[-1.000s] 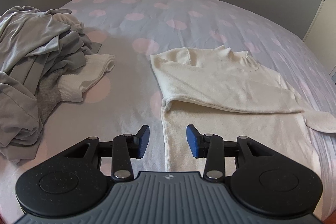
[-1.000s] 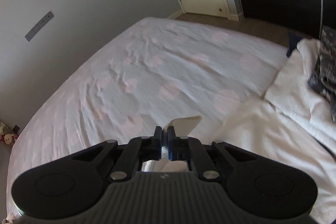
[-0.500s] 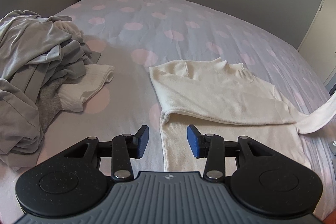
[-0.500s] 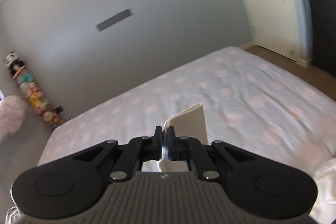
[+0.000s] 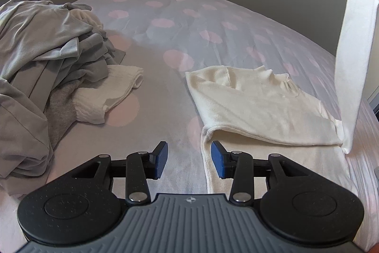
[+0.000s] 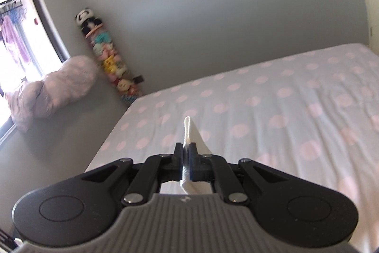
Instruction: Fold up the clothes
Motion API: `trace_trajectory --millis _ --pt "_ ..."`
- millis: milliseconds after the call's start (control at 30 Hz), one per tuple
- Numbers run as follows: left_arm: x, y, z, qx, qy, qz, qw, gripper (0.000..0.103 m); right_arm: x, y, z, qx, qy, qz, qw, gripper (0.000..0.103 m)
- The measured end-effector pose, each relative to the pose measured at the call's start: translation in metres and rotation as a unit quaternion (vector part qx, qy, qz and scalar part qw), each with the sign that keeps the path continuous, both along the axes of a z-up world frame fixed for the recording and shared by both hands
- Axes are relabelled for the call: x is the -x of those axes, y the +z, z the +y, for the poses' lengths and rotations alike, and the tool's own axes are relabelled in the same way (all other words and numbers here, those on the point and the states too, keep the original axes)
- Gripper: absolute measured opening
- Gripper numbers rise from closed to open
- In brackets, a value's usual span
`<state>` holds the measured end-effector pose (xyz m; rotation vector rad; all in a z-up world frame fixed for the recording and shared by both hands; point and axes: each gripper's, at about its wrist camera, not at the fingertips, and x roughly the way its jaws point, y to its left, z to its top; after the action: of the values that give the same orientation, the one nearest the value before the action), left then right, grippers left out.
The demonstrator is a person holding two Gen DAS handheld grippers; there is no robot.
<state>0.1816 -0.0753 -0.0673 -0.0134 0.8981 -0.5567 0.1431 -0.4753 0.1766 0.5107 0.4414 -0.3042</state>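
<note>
Step in hand: folding the right sleeve of the cream sweater inward; one sleeve already lies folded across the body, so I judge this the second sleeve fold.
Sweater: spread flat on the polka-dot bed sheet, collar toward the far side, hem nearest the left wrist camera.
Right gripper: jaws clamped on the sleeve's cuff, which pokes out in front of the pads; in the left wrist view the sleeve rises as a taut band from the shoulder.
Left gripper: jaws half-apart, holding nothing, poised low at the sweater's left side edge (the seam runs just beside its right pad).
Pile to fold: grey garments and a white ribbed piece lie heaped well apart to the left.
Next move calls for: carrying the cuff across the chest and laying it flat, likely with the left gripper pinning the body so it does not drag.
</note>
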Motion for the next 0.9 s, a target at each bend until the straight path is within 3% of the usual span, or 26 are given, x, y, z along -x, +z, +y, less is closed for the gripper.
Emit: trace_trajectory --millis 267,467,567,900 --pt "-0.011 -0.013 0.012 -0.003 0.009 0.008 0.9999 0.038 -0.054 -0.076 0.061 -0.017 0.066 0.047 0.997 0.001" --pt "-0.018 -0.009 0.012 -0.001 0.009 0.0 1.0 0.038 -0.067 -0.131 0.084 -0.034 0.098 0.092 0.99 0.001" --pt "-0.021 -0.008 0.007 -0.003 0.008 -0.003 1.0 0.044 -0.063 -0.145 0.076 -0.038 0.1 0.104 0.989 0.001" --pt "-0.035 -0.004 -0.046 0.0 -0.025 -0.001 0.9997 0.044 -0.013 -0.192 0.024 -0.029 0.082 0.139 0.986 0.005"
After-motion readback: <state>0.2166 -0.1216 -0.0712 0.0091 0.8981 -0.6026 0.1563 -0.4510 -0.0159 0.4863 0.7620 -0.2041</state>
